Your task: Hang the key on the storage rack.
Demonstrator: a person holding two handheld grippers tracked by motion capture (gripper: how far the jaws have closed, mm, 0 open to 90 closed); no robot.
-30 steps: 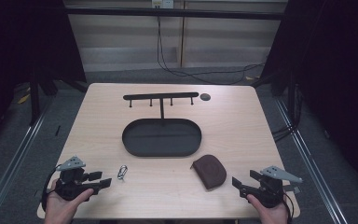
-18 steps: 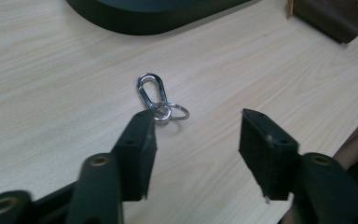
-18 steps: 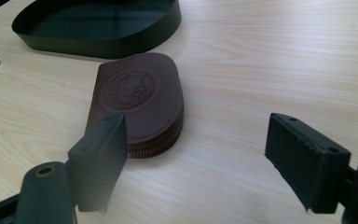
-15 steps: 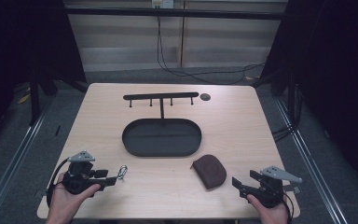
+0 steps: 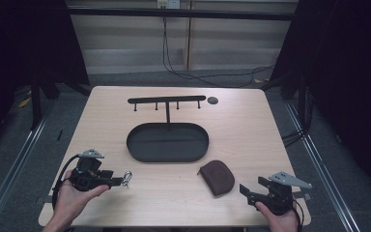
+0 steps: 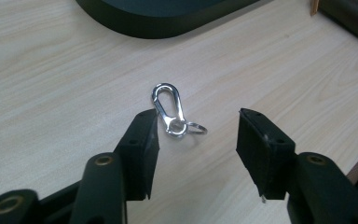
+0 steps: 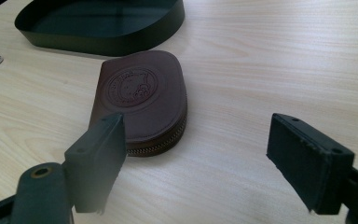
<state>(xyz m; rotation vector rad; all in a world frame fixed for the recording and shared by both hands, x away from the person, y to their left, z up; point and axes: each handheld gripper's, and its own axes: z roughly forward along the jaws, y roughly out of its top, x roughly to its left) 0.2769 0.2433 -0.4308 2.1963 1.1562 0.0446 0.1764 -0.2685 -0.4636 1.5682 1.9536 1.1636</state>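
Note:
A silver carabiner clip (image 5: pixel 127 179) with a small key ring lies on the wooden table (image 5: pixel 251 125), left of centre near the front. My left gripper (image 5: pixel 118 182) points right at it. In the left gripper view the clip (image 6: pixel 170 109) lies just ahead of the left jaw, its ring end between the tips of my left gripper (image 6: pixel 196 128). The jaws have just been opening and do not touch it. A brown zipped leather pouch (image 5: pixel 216 177) lies right of centre. My right gripper (image 5: pixel 245 192) stands open behind it, and the pouch (image 7: pixel 140 100) sits beyond the gap of that gripper (image 7: pixel 198 135).
A black oval tray (image 5: pixel 135 145) sits mid-table, with a black hook rack (image 5: pixel 166 100) rising from its far side. A small dark disc (image 5: pixel 212 100) lies by the rack's right end. The tray wall (image 7: pixel 98 44) stands just past the pouch.
My left gripper has moved to the right, up to the carabiner clip, which has stayed in place. The right gripper and the pouch have not moved.

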